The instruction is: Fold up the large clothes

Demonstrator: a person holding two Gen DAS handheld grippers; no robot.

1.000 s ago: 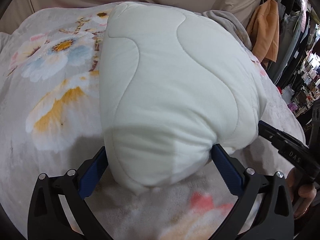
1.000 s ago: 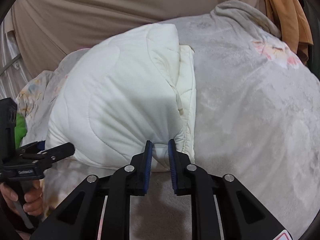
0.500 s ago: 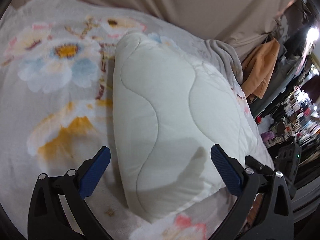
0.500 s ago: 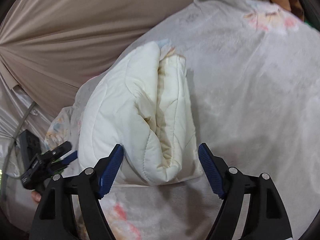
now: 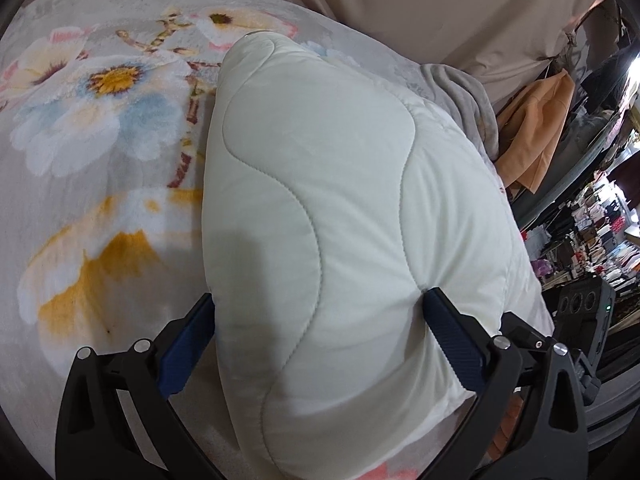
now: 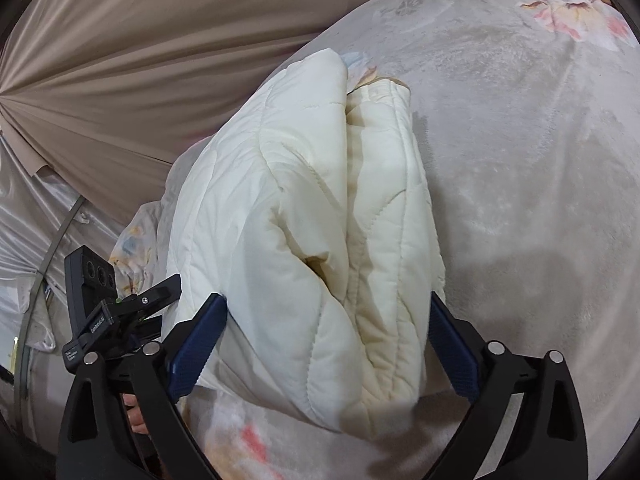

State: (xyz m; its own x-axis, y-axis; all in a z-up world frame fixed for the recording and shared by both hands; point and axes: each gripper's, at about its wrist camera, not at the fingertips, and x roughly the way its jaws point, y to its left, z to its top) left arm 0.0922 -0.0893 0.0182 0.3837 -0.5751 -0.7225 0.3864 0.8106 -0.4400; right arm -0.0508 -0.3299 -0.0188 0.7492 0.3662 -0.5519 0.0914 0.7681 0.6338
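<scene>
Lies folded into a thick white quilted bundle (image 5: 340, 220) in the middle of the bed, on top of a grey floral blanket (image 5: 100, 140). Shows smooth wavy stitching on its upper face in the left wrist view, and stacked, cream-tinged layers with an open fold at its side in the right wrist view.

Left tool (image 5: 319, 296): stands spread wide around the near end of the bundle, which fills the whole gap. Dents the fabric with the pad on the right of that view; hides the other pad partly behind the bulge. Cannot tell whether clamped or only straddling.

Right tool (image 6: 326, 299): is opening, jaws far apart, with the layered end of the bundle between them. Touches the fabric at most lightly on either flank, with no squeeze to be seen.

Beyond the bed: hangs a beige curtain (image 6: 140, 40), and off to the side an orange garment (image 5: 536, 128).
</scene>
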